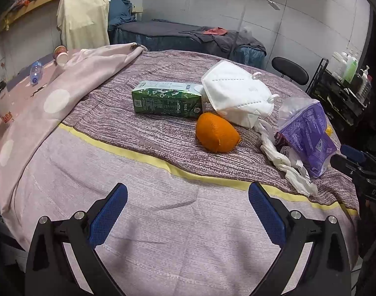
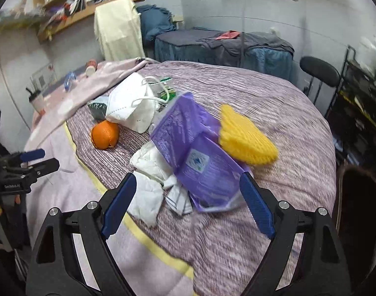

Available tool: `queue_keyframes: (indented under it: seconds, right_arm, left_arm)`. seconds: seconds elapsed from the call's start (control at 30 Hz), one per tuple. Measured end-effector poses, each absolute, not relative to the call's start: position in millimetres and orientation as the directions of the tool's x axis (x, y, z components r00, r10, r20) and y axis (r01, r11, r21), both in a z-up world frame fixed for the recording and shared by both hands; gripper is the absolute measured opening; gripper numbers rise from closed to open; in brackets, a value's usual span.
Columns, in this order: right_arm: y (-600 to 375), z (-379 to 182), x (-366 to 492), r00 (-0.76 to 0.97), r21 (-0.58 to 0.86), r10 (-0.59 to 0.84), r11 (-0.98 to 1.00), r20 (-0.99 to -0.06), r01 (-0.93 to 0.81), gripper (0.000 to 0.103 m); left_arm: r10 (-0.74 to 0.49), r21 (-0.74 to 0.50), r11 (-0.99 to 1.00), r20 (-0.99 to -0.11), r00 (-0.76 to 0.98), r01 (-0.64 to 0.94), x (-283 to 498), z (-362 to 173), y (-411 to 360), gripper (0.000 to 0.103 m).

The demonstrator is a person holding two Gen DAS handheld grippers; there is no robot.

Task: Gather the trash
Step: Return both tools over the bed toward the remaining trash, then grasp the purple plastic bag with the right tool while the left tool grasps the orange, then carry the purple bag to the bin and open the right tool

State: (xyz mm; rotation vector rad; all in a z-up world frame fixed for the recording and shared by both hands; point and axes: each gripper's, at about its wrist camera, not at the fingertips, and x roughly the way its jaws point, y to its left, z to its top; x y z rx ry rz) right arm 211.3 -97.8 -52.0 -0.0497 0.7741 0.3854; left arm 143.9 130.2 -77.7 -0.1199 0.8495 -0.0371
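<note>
Trash scattered across a striped purple bedspread [image 1: 163, 222]: green drink carton [image 1: 167, 99] lying on its side, white face mask [image 1: 237, 91] just right of it, orange [image 1: 217, 133] nearer. Farther right, crumpled white paper [image 2: 148, 185] beside a purple plastic package [image 2: 195, 153], contents unclear, touching a yellow foam net [image 2: 247, 140]. Left gripper [image 1: 188, 209] hovering wide open over bare bedspread; right gripper [image 2: 188, 197] wide open around the package's near end, holding nothing.

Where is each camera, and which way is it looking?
Left wrist: on the left tongs, open, facing across the bed at the carton, orange and mask; the right tongs show at the edge.
Right wrist: on the right tongs, open, just before the purple bag; the left tongs show at the left.
Both show the orange, mask and bag.
</note>
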Motion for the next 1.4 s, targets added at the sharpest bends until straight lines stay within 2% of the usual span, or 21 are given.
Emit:
queue_keyframes:
  seconds: [0.2,0.27,0.43,0.53,0.6,0.67,0.77,0.8,0.83,1.0,1.2,1.4]
  right_arm:
    - [-61.8,-52.8,244.6,0.676,-0.039,0.235,0.931,-0.699,-0.363,0.083]
    - [-56.0,-59.4,257.3,0.663,-0.057,0.211,0.932,-0.719,-0.358,0.079]
    - [-54.2,-77.0,277.8,0.621,-0.075,0.164,0.937,-0.767,-0.340,0.041]
    - [-63.9,-72.7,277.6,0.626,-0.026,0.200,0.943,-0.754,-0.333,0.031]
    - [-73.1,-64.7,271.5,0.632,0.022,0.248,0.939,-0.734,-0.343,0.029]
    - [-81.4,-57.3,263.8,0.631,0.083,0.301,0.933,-0.715,-0.352,0.027]
    - [-94.9,-44.7,250.4,0.631,0.169,0.380,0.914,-0.676,-0.369,0.027]
    - [-101.2,-40.6,245.0,0.633,0.195,0.401,0.908,-0.662,-0.371,0.027]
    - [-104.7,-38.0,241.0,0.633,0.212,0.414,0.904,-0.654,-0.372,0.027]
    - [-122.6,-27.6,218.6,0.641,0.292,0.466,0.884,-0.610,-0.365,0.027]
    - [-145.8,-22.2,198.0,0.657,0.361,0.494,0.868,-0.570,-0.340,0.027]
    - [-161.8,-19.7,170.4,0.693,0.357,0.467,0.881,-0.550,-0.311,0.027]
  left_arm:
    - [-0.087,-0.104,0.995,-0.768,0.634,0.011,171.8,-84.3,122.0,0.097]
    - [-0.081,-0.095,0.995,-0.777,0.625,0.012,181.7,-86.9,119.6,0.097]
    - [-0.093,-0.093,0.995,-0.811,0.578,0.030,211.8,-97.7,108.6,0.097]
    - [-0.109,-0.103,0.994,-0.817,0.566,0.043,227.1,-99.4,102.2,0.097]
    - [-0.102,-0.102,0.994,-0.822,0.560,0.032,235.9,-100.9,101.2,0.095]
    - [-0.103,-0.111,0.994,-0.830,0.549,0.018,243.1,-103.1,101.9,0.087]
    - [-0.135,-0.154,0.988,-0.835,0.534,0.009,248.3,-106.1,104.0,0.068]
    - [-0.138,-0.161,0.987,-0.836,0.531,0.004,248.9,-106.7,103.9,0.059]
    - [-0.131,-0.157,0.988,-0.835,0.535,-0.002,248.8,-106.6,103.0,0.054]
    - [-0.125,-0.156,0.988,-0.821,0.557,-0.009,236.4,-103.1,99.9,0.050]
    - [-0.150,-0.190,0.982,-0.800,0.581,-0.008,205.7,-93.1,100.5,0.049]
    - [-0.191,-0.234,0.972,-0.777,0.599,0.007,170.3,-85.4,98.1,0.049]
